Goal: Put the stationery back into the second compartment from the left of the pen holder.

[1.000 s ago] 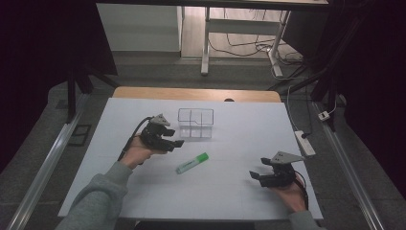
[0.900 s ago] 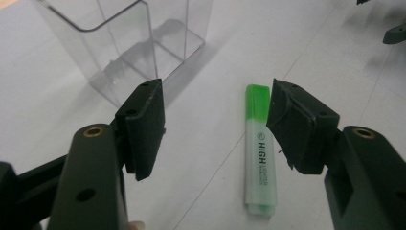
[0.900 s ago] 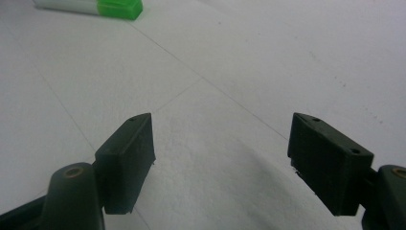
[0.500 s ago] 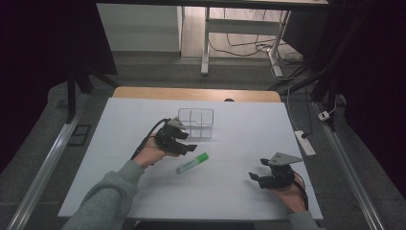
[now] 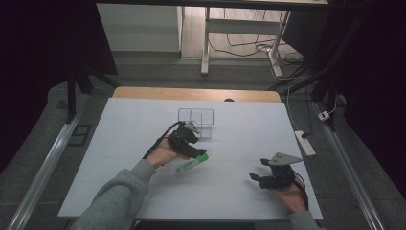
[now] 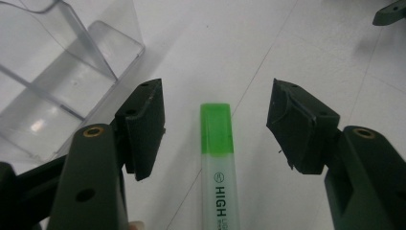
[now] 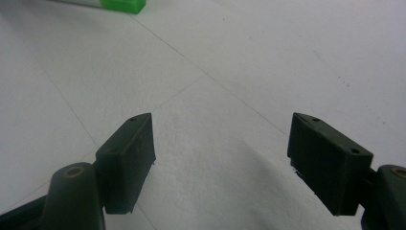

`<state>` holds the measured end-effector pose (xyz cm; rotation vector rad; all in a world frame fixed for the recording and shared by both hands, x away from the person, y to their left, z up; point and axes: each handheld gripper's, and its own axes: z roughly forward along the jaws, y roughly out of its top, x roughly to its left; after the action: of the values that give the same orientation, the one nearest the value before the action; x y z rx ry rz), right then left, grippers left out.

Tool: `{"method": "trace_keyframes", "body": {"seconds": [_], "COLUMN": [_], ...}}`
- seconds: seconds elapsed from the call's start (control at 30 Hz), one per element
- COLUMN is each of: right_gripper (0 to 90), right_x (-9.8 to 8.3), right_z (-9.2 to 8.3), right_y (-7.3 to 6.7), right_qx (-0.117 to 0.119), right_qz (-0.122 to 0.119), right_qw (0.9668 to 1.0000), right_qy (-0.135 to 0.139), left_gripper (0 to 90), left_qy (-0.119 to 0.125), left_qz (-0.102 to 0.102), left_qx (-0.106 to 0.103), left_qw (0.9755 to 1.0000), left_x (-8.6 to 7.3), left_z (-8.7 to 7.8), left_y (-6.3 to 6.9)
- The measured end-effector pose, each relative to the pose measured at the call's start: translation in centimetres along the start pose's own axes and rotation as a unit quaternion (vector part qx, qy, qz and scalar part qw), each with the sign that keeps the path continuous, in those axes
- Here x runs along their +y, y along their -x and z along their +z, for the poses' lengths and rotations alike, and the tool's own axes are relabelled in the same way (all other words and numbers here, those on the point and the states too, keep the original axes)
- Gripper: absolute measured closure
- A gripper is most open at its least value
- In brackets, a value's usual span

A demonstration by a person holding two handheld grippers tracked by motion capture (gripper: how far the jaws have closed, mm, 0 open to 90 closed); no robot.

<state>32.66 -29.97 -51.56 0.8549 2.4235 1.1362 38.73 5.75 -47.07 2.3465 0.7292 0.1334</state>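
Beside the clear box [image 6: 57, 72] on the desk [image 5: 124, 124], the left gripper [image 6: 215, 124] straddles the green marker [image 6: 218, 158] with jaws released, likely needing to lower and clench, while the right gripper [image 7: 222, 158] rests unclenched.

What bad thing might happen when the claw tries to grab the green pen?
The left gripper stands open, with the highlighter lying between its jaws and not yet pinched. It might close on the smooth cap end, and the pen could slip or tip. The clear box sits right beside one jaw, which could bump it.
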Motion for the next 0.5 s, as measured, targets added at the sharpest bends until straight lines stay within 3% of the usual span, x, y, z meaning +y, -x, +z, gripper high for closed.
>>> {"method": "trace_keyframes", "body": {"seconds": [0.5], "right_gripper": [24.1], "right_x": [-0.1], "right_z": [0.1], "right_y": [0.1], "right_qx": [-0.001], "right_qz": [-0.001], "right_qw": [1.0], "right_qy": [-0.005], "left_gripper": [36.4], "left_qy": [-0.051], "left_qz": [-0.005], "left_qx": [0.001], "left_qw": [0.9987], "left_x": [-0.1], "left_z": [3.0], "left_y": [-0.1]}}
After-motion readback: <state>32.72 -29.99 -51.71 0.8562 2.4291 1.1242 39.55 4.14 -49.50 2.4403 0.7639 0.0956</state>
